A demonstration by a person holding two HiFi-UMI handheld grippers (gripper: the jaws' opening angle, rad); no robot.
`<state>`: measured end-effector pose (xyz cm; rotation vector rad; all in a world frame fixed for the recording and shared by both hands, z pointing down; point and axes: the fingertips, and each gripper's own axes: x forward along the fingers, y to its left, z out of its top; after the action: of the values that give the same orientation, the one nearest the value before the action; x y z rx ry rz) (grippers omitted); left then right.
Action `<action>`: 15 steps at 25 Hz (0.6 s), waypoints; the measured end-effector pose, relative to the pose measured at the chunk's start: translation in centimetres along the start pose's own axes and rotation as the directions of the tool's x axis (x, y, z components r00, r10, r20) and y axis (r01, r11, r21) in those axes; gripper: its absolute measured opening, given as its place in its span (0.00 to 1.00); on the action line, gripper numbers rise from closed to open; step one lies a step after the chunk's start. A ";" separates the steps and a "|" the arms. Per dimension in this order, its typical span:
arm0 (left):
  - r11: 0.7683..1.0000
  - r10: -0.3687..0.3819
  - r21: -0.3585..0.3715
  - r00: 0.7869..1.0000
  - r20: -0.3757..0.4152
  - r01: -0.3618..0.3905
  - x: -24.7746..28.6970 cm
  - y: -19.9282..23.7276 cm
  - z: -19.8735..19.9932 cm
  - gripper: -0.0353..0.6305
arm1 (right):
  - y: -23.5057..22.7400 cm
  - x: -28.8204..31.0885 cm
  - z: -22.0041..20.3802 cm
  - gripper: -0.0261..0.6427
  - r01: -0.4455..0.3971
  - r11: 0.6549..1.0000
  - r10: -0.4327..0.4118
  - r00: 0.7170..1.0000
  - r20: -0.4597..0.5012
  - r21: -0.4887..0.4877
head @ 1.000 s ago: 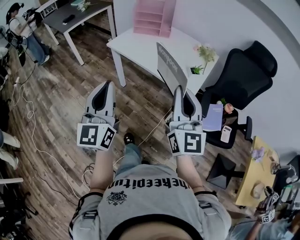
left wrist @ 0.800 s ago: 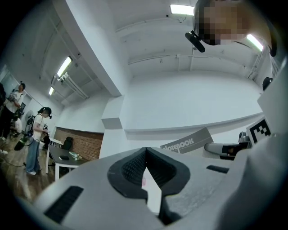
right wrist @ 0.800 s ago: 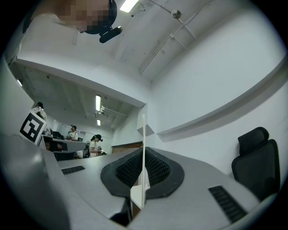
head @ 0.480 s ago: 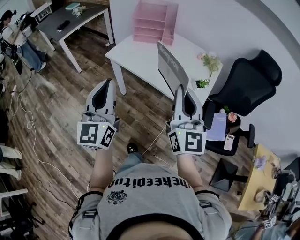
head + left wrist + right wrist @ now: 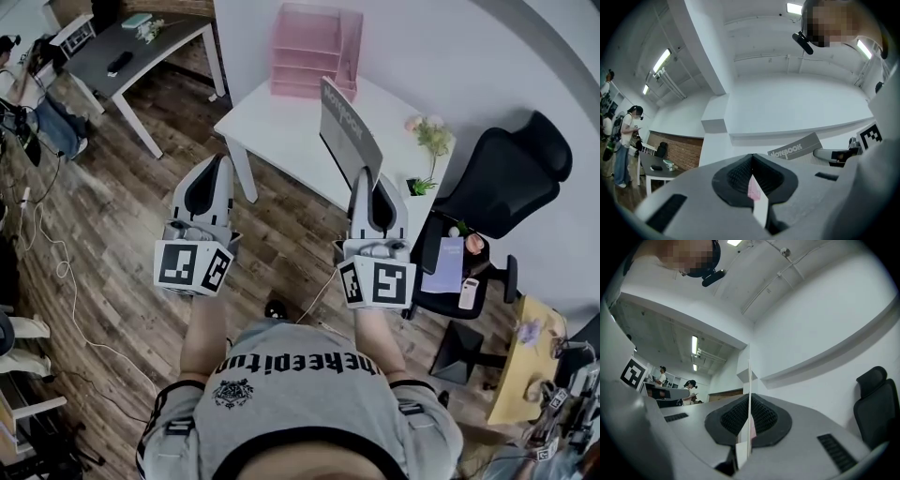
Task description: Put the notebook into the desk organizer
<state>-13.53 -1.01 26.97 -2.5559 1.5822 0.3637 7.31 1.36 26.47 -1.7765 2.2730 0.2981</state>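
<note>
Notebook, thin, grey and with a printed cover (image 5: pixel 349 131), stands upright out of the right gripper (image 5: pixel 364 178), whose jaws pinch its lower edge, over the near edge of the white rectangular desk (image 5: pixel 272 117). The pink tiered plastic desk organizer (image 5: pixel 314 42) sits at the desk's far edge against the wall, with bare desktop in front of it and a small potted flower (image 5: pixel 427 141) at the right corner. The left gripper (image 5: pixel 217 169), jaws pressed together on nothing, hangs over wooden floor (image 5: pixel 112 197) near the desk's left corner. The right gripper view shows the notebook only edge-on between ribbed pads; the left gripper view shows its cover
</note>
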 end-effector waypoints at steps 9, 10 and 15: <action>1.000 -0.009 -0.017 1.000 -0.002 0.009 1.9 4.1 -1.8 0.06 | 1.5 3.3 -2.0 0.05 0.014 1.000 -0.014 1.000 0.001 -0.007; 1.000 -0.012 -0.022 1.000 -0.006 0.012 2.2 4.3 -2.1 0.06 | 1.5 3.6 -2.1 0.05 0.016 1.000 -0.016 1.000 -0.002 -0.010; 0.998 -0.029 -0.047 0.999 -0.023 0.028 3.8 5.1 -3.6 0.06 | 1.1 5.1 -3.0 0.05 0.026 0.999 -0.027 0.999 -0.021 -0.029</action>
<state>-15.94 -7.37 29.56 -2.6242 1.5614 0.3741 4.84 -4.00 27.80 -1.8308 2.2687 0.3096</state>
